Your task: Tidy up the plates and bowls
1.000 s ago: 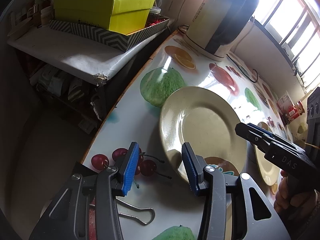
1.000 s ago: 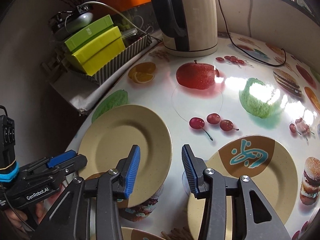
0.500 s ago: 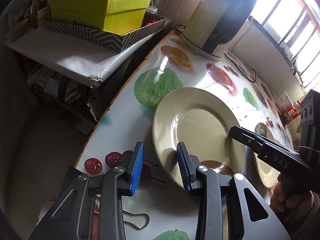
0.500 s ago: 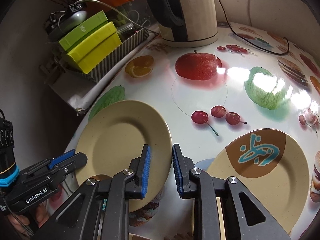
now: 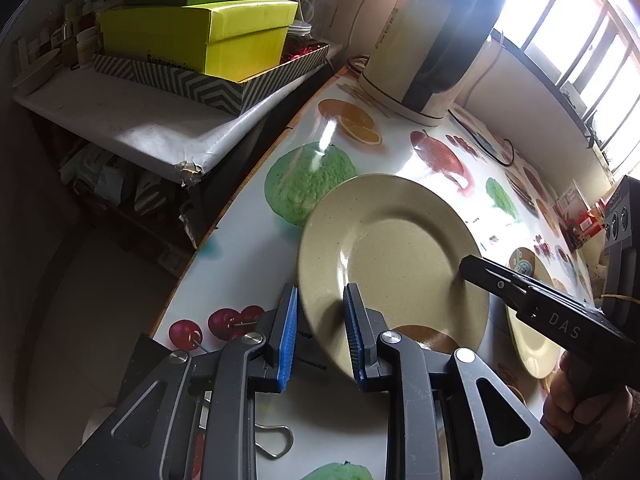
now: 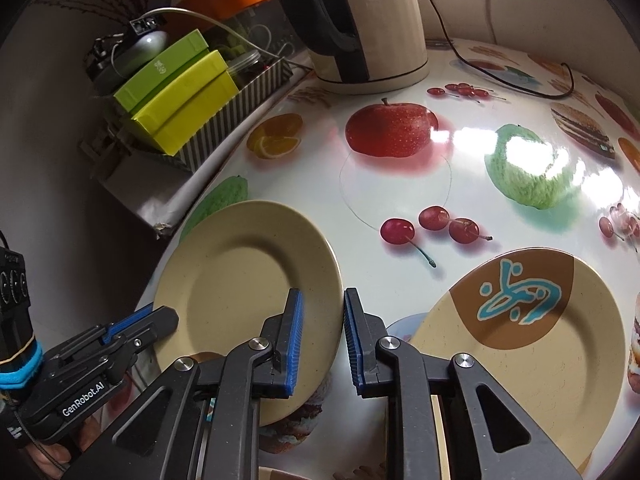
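A plain beige plate (image 5: pixel 400 256) (image 6: pixel 240 288) lies tilted near the table's left edge, partly over a brown-patterned plate (image 5: pixel 416 332). My left gripper (image 5: pixel 320 320) (image 6: pixel 160 320) straddles its near-left rim. Its jaws are closing: the right pad lies on the plate's upper face, and the left pad stands just outside the edge. My right gripper (image 6: pixel 322 320) (image 5: pixel 468 268) is shut on the plate's right rim, one pad above and one outside it. A second beige plate with a brown and blue motif (image 6: pixel 520 340) (image 5: pixel 528 344) lies flat to the right.
A cream kettle (image 5: pixel 432 40) (image 6: pixel 360 20) stands at the back, its black cord (image 6: pixel 520 88) trailing right. Green and yellow boxes (image 5: pixel 200 32) fill a striped tray on a side shelf past the table edge (image 5: pixel 224 220). A binder clip (image 5: pixel 272 440) lies by my left gripper.
Both pairs of jaws have narrowed around the plain plate's rim. The right one closed on the right rim first. The left one is still narrowing at the left rim. The plate's right side has tipped up slightly.
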Motion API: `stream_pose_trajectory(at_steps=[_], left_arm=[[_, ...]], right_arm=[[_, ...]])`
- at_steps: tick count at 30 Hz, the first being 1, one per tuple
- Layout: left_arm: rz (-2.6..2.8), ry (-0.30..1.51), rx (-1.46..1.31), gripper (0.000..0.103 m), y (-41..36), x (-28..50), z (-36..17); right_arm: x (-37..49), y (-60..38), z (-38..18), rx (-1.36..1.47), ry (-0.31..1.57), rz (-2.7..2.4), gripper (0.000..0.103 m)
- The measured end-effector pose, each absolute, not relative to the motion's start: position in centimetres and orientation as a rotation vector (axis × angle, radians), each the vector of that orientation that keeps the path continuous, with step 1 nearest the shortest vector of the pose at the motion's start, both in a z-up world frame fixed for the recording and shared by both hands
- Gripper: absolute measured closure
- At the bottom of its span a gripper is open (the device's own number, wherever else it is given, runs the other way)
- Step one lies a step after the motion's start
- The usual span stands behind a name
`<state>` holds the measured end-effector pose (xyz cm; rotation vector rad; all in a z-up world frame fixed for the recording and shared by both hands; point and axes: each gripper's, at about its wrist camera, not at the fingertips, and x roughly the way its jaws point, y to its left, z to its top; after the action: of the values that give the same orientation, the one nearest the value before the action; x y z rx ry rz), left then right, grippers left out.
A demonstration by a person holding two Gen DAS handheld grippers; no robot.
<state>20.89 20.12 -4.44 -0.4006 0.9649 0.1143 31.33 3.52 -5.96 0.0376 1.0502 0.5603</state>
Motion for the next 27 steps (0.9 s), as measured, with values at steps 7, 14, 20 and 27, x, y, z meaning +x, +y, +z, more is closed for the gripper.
stream_pose_trajectory(at_steps=[7,14,20,27], left_arm=[[0.109,0.943,-0.396,0.079,19.9,19.9,-3.1],[0.095,0.927,-0.386,0.079,19.1,18.5,-1.9],[0.070,0.921,-0.387,0.079,17.9,17.0,-1.4],[0.045,0.920,-0.380,0.079,16.2,14.9,-1.0]], right_arm=[[30.6,3.1,-5.1,0.062,1.034,0.570,0.084],[29.1,2.3,-3.8,0.091,1.011,0.578,0.084],[27.1,1.0,-2.7,0.118,0.994,0.577,0.084],[24.4,-1.2,-2.1,0.141,0.981,0.562,0.084]])
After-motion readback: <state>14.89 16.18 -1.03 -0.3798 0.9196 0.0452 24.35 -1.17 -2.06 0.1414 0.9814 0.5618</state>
